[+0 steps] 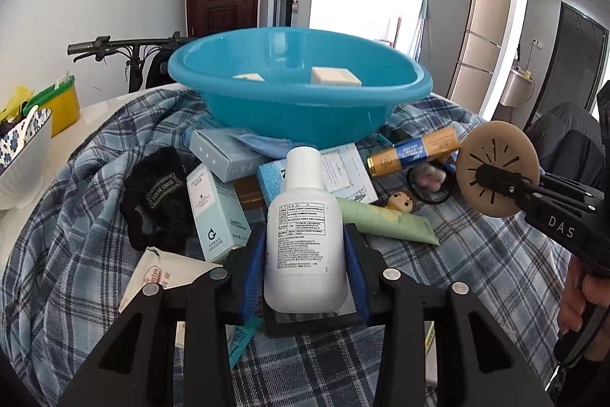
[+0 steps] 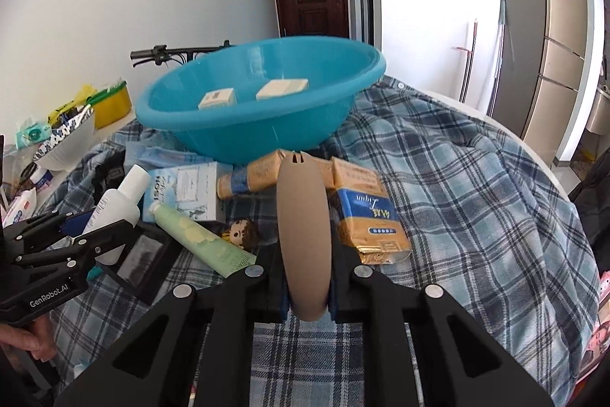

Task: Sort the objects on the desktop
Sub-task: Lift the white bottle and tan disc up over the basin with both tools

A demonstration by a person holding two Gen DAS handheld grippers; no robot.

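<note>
Nearest the left wrist camera, the left hand-held gripper (image 1: 305, 254) is clamping the white bottle (image 1: 303, 231) across its body, the bottle's long axis running forward along the fingers with its cap aimed at the basin. The right hand-held gripper (image 2: 307, 277) is pinching the tan disc (image 2: 303, 235) edge-on, its jaws drawn in as narrow as they go; the disc is standing upright between them, its thin edge facing the camera.

Just beyond both, loose items are lying on the plaid cloth (image 2: 476, 178) over the desk: a green tube (image 2: 198, 235), a small doll figure (image 2: 240, 233), a gold packet (image 2: 366, 212) and pale blue boxes (image 1: 217, 212).

Farther on, straight ahead of both hand-held grippers, the blue basin (image 2: 244, 132) is sitting raised on the clutter, already holding two cream boxes (image 2: 282, 88). I judge the two hands about equally near it; each load is likely needing to be carried forward and up over the near rim.
</note>
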